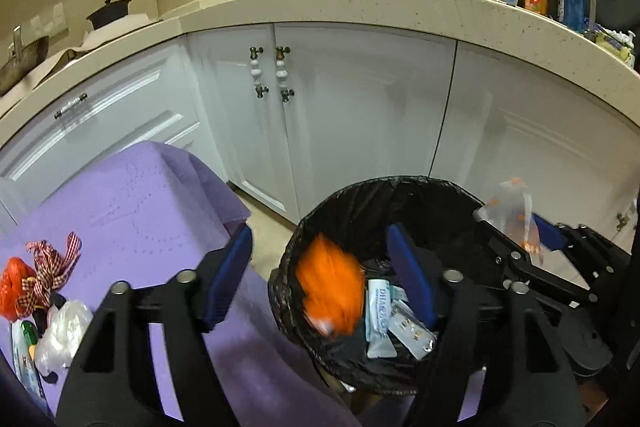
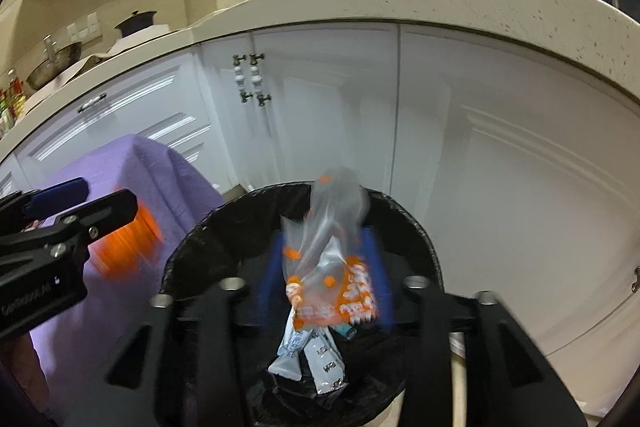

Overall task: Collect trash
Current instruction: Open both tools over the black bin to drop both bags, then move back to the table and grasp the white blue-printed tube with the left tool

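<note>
Black-lined trash bin [image 1: 360, 211] stands on floor beside purple-covered table [image 1: 132, 195]; white sachets [image 1: 380, 315] lie inside. Blurred orange bag [image 1: 330, 283] over bin's left rim, mid-air. Clear orange-printed bag [image 2: 332, 259] crumpled, upright above bin opening.

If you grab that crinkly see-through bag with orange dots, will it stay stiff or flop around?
Probably floppy: the clear plastic bag looks thin and crumpled between the right gripper pads. Likely light too, since you can see through it. It should drop easily into the black-lined trash bin below.
</note>
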Demonstrator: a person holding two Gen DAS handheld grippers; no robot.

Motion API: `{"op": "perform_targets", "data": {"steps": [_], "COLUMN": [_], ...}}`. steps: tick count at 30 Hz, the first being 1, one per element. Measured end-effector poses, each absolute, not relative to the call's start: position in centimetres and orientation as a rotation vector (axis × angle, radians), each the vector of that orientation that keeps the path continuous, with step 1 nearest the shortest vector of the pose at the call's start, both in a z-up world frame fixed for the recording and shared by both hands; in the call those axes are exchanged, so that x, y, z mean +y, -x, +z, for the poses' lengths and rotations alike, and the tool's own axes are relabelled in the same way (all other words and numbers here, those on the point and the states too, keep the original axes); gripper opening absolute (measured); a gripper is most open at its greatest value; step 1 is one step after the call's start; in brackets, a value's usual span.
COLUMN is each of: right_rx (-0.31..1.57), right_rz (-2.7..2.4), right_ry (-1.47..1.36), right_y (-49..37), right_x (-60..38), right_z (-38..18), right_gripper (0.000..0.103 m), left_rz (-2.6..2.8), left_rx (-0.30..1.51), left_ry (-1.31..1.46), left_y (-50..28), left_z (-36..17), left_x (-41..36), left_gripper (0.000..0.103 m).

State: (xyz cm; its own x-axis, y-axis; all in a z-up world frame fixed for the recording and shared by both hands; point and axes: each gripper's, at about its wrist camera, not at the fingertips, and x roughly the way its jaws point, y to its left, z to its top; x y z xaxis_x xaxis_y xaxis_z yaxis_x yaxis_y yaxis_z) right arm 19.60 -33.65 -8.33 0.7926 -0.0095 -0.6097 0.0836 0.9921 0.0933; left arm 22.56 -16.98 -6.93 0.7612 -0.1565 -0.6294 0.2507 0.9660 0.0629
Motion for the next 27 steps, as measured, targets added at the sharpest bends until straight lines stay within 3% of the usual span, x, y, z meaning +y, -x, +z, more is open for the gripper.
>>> {"op": "perform_targets", "data": {"steps": [6,27], "right_rx": [0.645,0.637], "right_rz": [-0.065,0.051], "right_ry": [-0.12,-0.1], "right_y": [-19.6,-18.1], "right_x": [-33.7,-27.3], "right_z": [-8.2,-6.6], "right_gripper": [0.057,0.058], "left_rz": [-0.204,-0.083], "left_rx": [0.672,0.625], "left_ry": [-0.168,-0.082], "left_y": [-22.8,-17.8], "left_z": [-7.3,-4.4], "left_x": [-17.0,-8.6], "left_gripper": [0.075,0.076]}}
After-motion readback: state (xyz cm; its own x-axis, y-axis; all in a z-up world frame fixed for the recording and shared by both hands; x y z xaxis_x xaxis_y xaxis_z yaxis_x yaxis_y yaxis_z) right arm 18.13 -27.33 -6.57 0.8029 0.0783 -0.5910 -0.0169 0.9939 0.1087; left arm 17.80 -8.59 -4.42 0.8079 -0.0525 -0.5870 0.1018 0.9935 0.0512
